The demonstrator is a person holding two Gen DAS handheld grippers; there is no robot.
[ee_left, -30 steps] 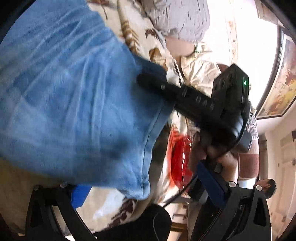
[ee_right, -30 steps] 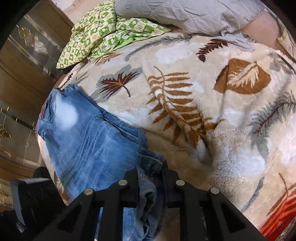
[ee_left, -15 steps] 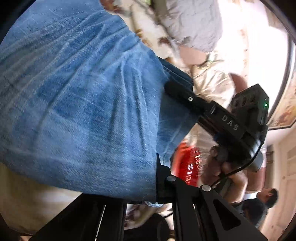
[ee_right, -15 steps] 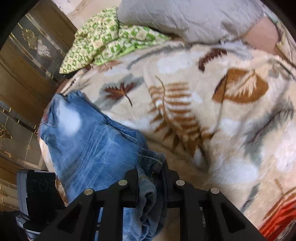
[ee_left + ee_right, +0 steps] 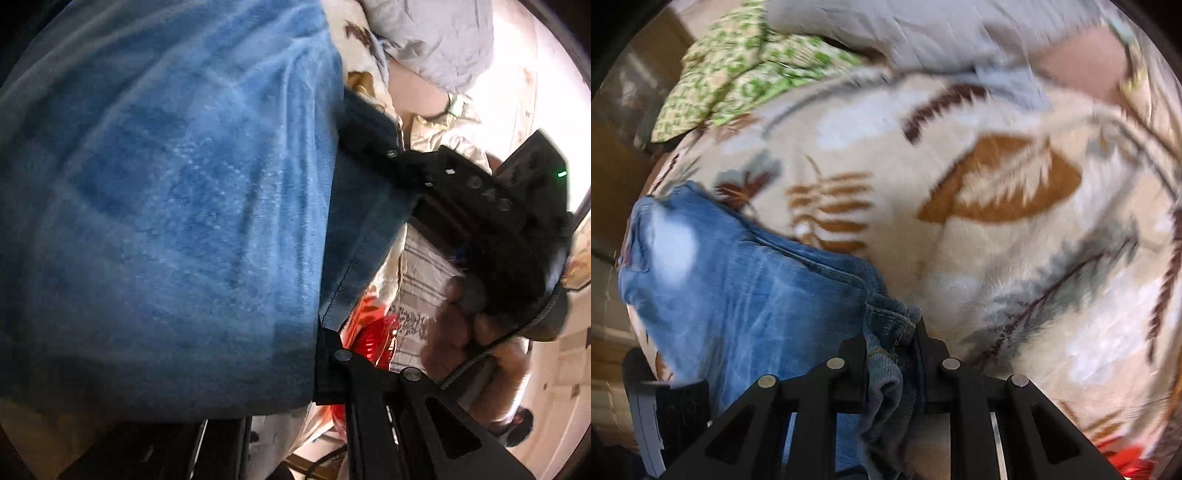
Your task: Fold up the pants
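Observation:
The blue jeans (image 5: 166, 203) fill most of the left wrist view, draped over my left gripper (image 5: 304, 363), which is shut on their edge; its left finger is hidden under the denim. In the right wrist view the jeans (image 5: 738, 295) lie on the blanket at the lower left. A bunched hem sits between the fingers of my right gripper (image 5: 890, 343), whose jaws are opening but still pinch the cloth. From the left wrist view one of the right gripper's fingers (image 5: 373, 140) reaches into the denim, with a hand (image 5: 458, 317) on its handle.
A cream blanket with brown and grey leaves (image 5: 979, 258) covers the bed. A green patterned cloth (image 5: 738, 81) and a grey quilted pillow (image 5: 905, 33) lie at its far end. Wooden panelling (image 5: 613, 166) borders the left. A red patch (image 5: 373, 332) shows on the blanket.
My left gripper's jaws went from wide open to shut on the jeans' edge, and the denim now covers more of its view. My right gripper has shifted across the blanket with the hem.

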